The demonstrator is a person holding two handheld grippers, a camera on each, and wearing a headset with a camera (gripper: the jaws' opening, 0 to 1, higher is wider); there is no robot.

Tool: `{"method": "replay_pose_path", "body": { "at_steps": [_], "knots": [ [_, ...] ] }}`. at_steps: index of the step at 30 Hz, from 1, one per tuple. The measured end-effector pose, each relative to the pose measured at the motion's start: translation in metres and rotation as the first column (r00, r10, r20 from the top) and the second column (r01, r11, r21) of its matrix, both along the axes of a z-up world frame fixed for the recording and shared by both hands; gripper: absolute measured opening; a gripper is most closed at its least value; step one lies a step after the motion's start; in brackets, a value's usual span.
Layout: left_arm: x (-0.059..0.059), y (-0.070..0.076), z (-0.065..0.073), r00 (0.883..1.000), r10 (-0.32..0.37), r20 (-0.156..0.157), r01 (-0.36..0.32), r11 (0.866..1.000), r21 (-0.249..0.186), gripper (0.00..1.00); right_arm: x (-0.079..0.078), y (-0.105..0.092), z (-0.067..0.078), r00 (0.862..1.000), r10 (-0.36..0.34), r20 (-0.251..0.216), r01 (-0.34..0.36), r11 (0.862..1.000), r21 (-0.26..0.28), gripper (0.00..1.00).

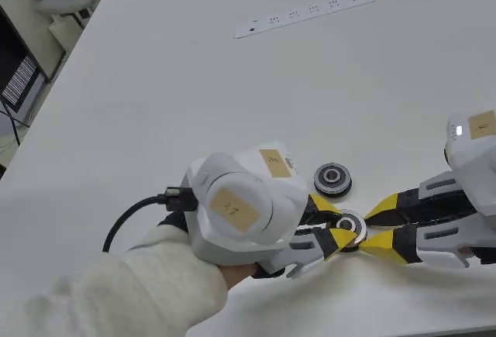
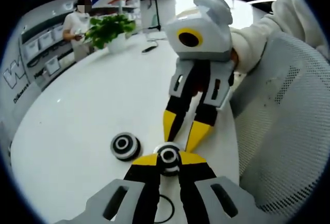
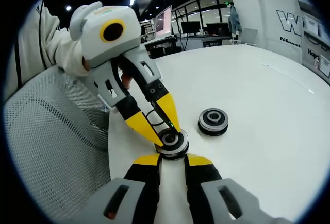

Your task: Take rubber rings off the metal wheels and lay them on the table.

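Here, nearest the person, a white sleeve (image 1: 116, 290) leads to the left gripper (image 1: 341, 225). Its yellow-tipped fingers have closed in on either side of a metal wheel (image 3: 172, 140), which stands on the white counter (image 1: 194, 81) near its front edge. Under that gripper, in the left gripper view, a thin black loop (image 2: 164, 209) lies flat on the counter; it looks like a ring already laid down. The right gripper (image 1: 370, 228) meets the same wheel from the opposite side, its fingers drawn to a narrow gap with the tips at the wheel's rim. I cannot tell whether they have actually pinched anything. The dark rubber ring (image 2: 169, 169) sits in the groove between the wheel's bright flanges. It will probably be soft and stretchy but seated snugly, so the place to take hold is the exposed band at the rim, with a fingertip hooked under one edge and the ring peeled over the flange. The wheel itself looks dense, rigid and smooth, so it is likely to slip or roll unless it is clamped across its flat faces. Just beyond, and clear of both grippers, a second wheel (image 1: 332, 179) lies flat with its dark band in place. Well past it, a white power strip (image 1: 306, 13) lies across the far counter.
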State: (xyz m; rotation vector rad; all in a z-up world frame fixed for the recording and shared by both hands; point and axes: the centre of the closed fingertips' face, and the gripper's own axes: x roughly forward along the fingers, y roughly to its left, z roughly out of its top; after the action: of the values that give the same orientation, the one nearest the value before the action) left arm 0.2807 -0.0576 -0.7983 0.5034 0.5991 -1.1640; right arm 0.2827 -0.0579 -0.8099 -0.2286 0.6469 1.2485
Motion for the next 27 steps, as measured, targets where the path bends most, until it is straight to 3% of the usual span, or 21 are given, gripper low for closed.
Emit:
{"method": "replay_pose_path", "body": {
  "at_steps": [7, 9, 10, 16, 27],
  "knots": [
    [0.0001, 0.0003, 0.0000, 1.000, 0.004, -0.001, -0.004, 1.000, -0.003, 0.14, -0.0013, -0.0018, -0.0007, 1.000, -0.012, -0.001, 0.012, 1.000, 0.005, 0.10],
    [0.0001, 0.0003, 0.0000, 1.000, 0.004, -0.001, -0.004, 1.000, -0.003, 0.14, 0.0020, -0.0043, -0.0021, 1.000, -0.021, 0.023, 0.021, 1.000, -0.014, 0.01],
    [0.0000, 0.0004, -0.0001, 1.000, 0.005, -0.002, -0.005, 1.000, -0.003, 0.14, 0.0019, -0.0031, 0.0002, 0.999, -0.007, 0.044, 0.007, 1.000, -0.001, 0.01],
    [0.0000, 0.0004, -0.0001, 1.000, 0.007, -0.003, -0.007, 1.000, -0.005, 0.14, -0.0003, -0.0029, -0.0026, 1.000, -0.014, 0.027, 0.014, 1.000, -0.008, 0.01],
    [-0.0002, 0.0006, -0.0002, 1.000, -0.001, 0.010, 0.001, 1.000, -0.007, 0.13, 0.0014, -0.0059, -0.0031, 0.991, -0.104, -0.080, 0.107, 0.994, 0.034, 0.00]
  ]
}}
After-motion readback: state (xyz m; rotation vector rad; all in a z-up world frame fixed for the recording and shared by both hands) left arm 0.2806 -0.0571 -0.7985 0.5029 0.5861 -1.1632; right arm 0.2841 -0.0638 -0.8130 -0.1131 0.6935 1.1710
